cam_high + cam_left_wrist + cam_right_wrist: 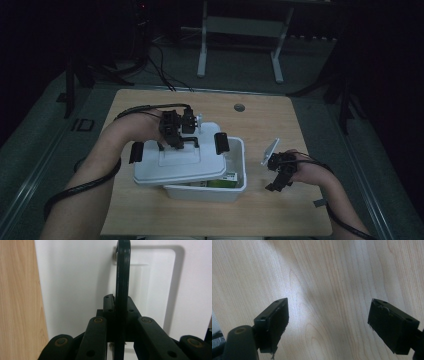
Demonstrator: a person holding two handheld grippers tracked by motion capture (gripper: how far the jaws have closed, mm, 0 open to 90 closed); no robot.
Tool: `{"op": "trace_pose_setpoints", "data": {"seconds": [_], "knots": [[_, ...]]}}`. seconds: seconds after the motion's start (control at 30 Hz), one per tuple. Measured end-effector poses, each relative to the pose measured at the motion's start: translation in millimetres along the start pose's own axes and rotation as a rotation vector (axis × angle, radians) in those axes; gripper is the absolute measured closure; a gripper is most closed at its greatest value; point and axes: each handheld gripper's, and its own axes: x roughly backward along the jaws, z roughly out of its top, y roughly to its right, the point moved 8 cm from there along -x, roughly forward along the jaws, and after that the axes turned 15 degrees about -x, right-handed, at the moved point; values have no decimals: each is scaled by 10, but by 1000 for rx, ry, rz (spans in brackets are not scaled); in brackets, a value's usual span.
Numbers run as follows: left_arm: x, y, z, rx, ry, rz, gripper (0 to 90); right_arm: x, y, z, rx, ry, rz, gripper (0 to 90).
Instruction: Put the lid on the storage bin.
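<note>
**Left tool clamped on the lid's handle, right tool open over bare wood**

The black handle [123,277] of the white plastic lid [180,162] stands upright between the jaws of the left tool [176,131], which are drawn together and pinch it. The lid sits askew over the white storage box [235,172], shifted toward the person's left so that the box's right end lies uncovered; a green-and-white carton [222,181] shows in that gap. Two black latches [221,143] stick up at the lid's ends.

The right tool [279,170] is well apart from the box, to its right, jaws spread wide with nothing between them.

The left gripper view gives the grip close up: a thin, glossy, curved bar caught between the pads, above the smooth lid with its shallow rectangular recess, and a strip of bench [20,300] at the side. The right gripper view gives the two blocky black pads [274,320], slightly frayed at the edges, over pale wood grain. The high view gives the whole layout: a light wooden bench with rounded corners and a small round cable port [239,107]
</note>
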Motion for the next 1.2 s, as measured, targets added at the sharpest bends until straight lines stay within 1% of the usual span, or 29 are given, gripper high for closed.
{"op": "trace_pose_setpoints", "data": {"seconds": [0.07,0.13,0.2,0.27,0.3,0.37,0.4,0.43,0.5,0.53,0.57,0.6,0.63,0.67,0.77,0.8,0.87,0.9,0.93,1.03,1.17,1.2], "knots": [[-4,-14,63,-14,8,3,841,1,5,-9,-3,2,0,167],[-17,-23,129,-23,6,-2,841,1,13,-17,-1,3,1,167],[-33,-30,199,-39,-2,-8,841,2,14,-24,-7,2,1,167],[-48,-45,279,-55,0,-8,841,0,15,-29,-9,2,1,167],[-54,-49,314,-65,-6,-3,841,-1,12,-31,-8,2,2,167],[-64,-51,390,-78,1,-3,841,1,9,-37,-12,1,3,167],[-69,-66,423,-87,1,9,841,2,8,-40,-12,2,4,167],[-75,-78,456,-93,4,13,841,2,11,-44,-10,3,4,167],[-96,-85,521,-89,8,9,841,6,16,-54,-18,3,4,167],[-109,-81,548,-99,7,4,841,6,18,-58,-18,4,5,167],[-125,-73,576,-94,10,-1,841,7,19,-63,-18,5,5,167],[-144,-73,611,-105,-3,-4,841,7,18,-67,-18,5,6,167],[-144,-73,611,-105,-3,-4,841,7,18,-67,-18,5,6,167],[-172,-70,651,-114,-6,-9,841,6,25,-80,-20,5,5,167],[-205,-74,666,-110,-3,-14,841,7,29,-83,-17,11,7,167],[-243,-79,666,-113,-12,-18,841,7,31,-91,-18,11,7,167],[-267,-67,665,-110,-15,-27,841,6,32,-94,-20,11,8,167],[-283,-72,662,-115,-24,-25,841,4,39,-100,-19,9,7,167],[-295,-71,665,-110,-26,-24,840,3,42,-102,-18,8,6,167],[-326,-65,683,-109,-21,-37,840,4,39,-99,-23,12,7,167],[-382,-51,687,-106,-37,-51,840,-4,32,-98,-22,15,9,167],[-403,-54,687,-108,-44,-49,840,-11,36,-101,-21,14,8,167]]}}
